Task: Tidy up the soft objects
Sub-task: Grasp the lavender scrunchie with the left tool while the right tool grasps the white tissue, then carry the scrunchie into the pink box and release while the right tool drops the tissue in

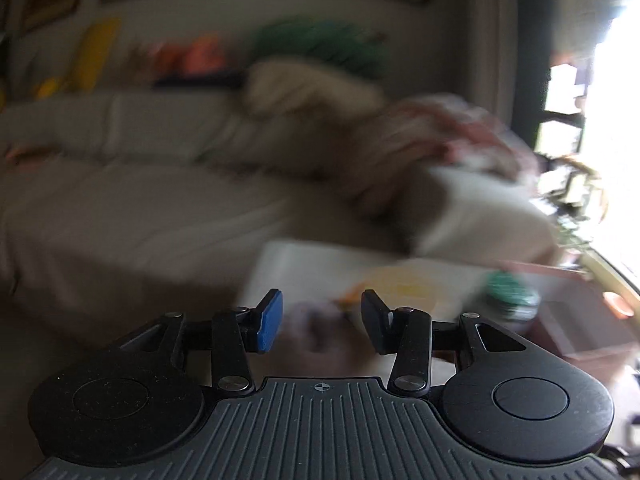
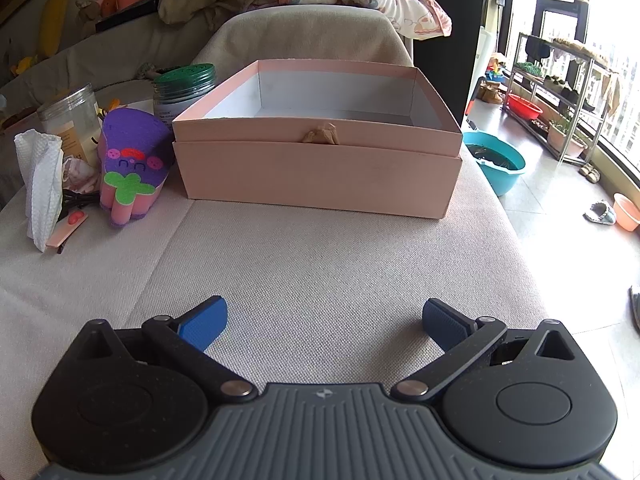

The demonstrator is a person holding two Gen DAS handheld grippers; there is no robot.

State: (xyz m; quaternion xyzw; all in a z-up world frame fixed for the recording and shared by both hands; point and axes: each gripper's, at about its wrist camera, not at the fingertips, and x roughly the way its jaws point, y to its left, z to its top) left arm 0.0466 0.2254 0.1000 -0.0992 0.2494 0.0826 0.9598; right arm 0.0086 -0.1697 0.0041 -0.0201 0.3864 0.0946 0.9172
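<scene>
Right hand-held gripper (image 2: 323, 322): jaws spread wide, nothing between them, held low over the bare cloth-covered desk (image 2: 320, 264). Straight ahead of it an open pink box (image 2: 320, 172) is seen, its white interior apparently empty; a small tan knob sits at the middle of the front rim. Ahead and to the left of the gripper, just beside the box's left corner, a purple and pink soft toy (image 2: 130, 160) stands upright, with a crumpled white tissue (image 2: 40, 184) further left and two jars, one clear (image 2: 72, 120) and one green-lidded (image 2: 184, 88), behind it. Left hand-held gripper (image 1: 322, 322): jaws at a middling gap; the view is heavily motion-blurred. A pale pinkish blur lies between the pads (image 1: 270, 320), but whether anything is gripped cannot be told. Beyond it, only a sofa and bedding are made out as smears. Step judged in hand: one soft item is being fetched or carried by the left side while the right waits. Next move judged: the soft toy is to be brought over the rim and released inside the box, with the jars left undisturbed.
</scene>
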